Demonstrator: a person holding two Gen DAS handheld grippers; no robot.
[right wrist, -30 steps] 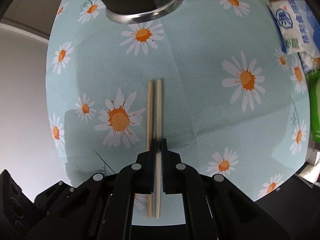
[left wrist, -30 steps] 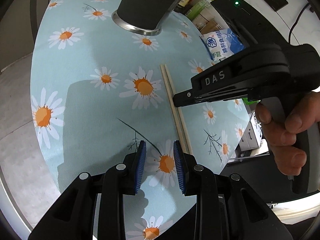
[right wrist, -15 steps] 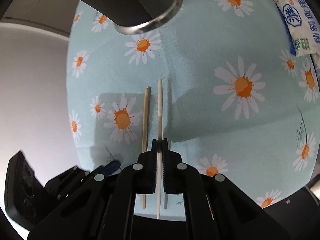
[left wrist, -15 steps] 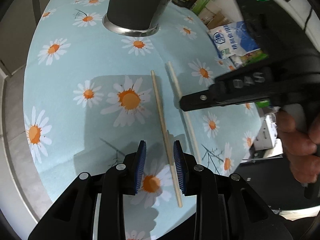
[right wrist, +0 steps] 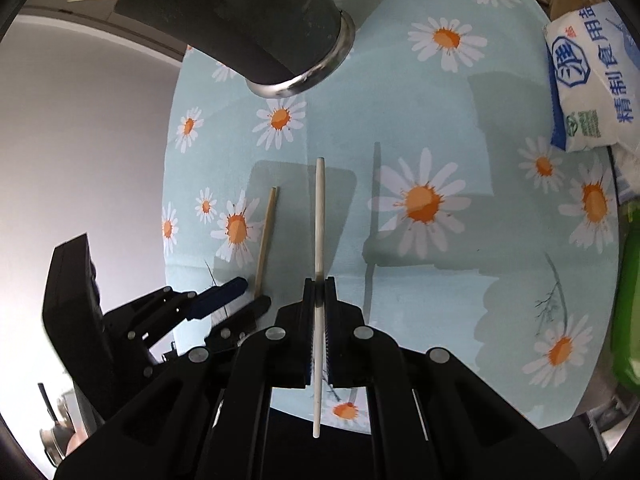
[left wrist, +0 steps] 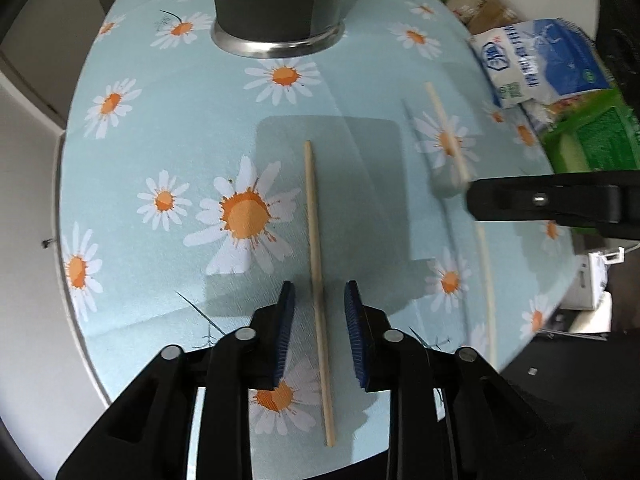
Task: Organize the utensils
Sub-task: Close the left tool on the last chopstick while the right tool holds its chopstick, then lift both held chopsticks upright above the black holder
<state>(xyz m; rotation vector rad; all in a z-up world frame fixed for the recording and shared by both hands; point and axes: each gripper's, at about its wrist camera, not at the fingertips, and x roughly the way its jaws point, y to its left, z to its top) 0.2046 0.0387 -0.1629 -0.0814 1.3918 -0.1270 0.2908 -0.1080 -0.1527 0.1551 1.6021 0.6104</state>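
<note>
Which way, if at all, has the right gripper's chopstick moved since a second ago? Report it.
Yes. The pale chopstick in the right gripper has lifted and gone rightward, away from the other chopstick on the daisy tablecloth, which it lay beside.

place: home kitchen | evidence: daisy tablecloth (left wrist: 360, 92); salt bag (left wrist: 536, 60); chopstick (left wrist: 316, 264); grocery boxes (left wrist: 476, 4)

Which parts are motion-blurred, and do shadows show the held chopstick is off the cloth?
Left wrist view: the right gripper and its chopstick smear; the lying chopstick is sharp. Right wrist view: the held chopstick is crisp, with its thin shadow offset to the right on the daisy tablecloth, so it looks lifted.
</note>
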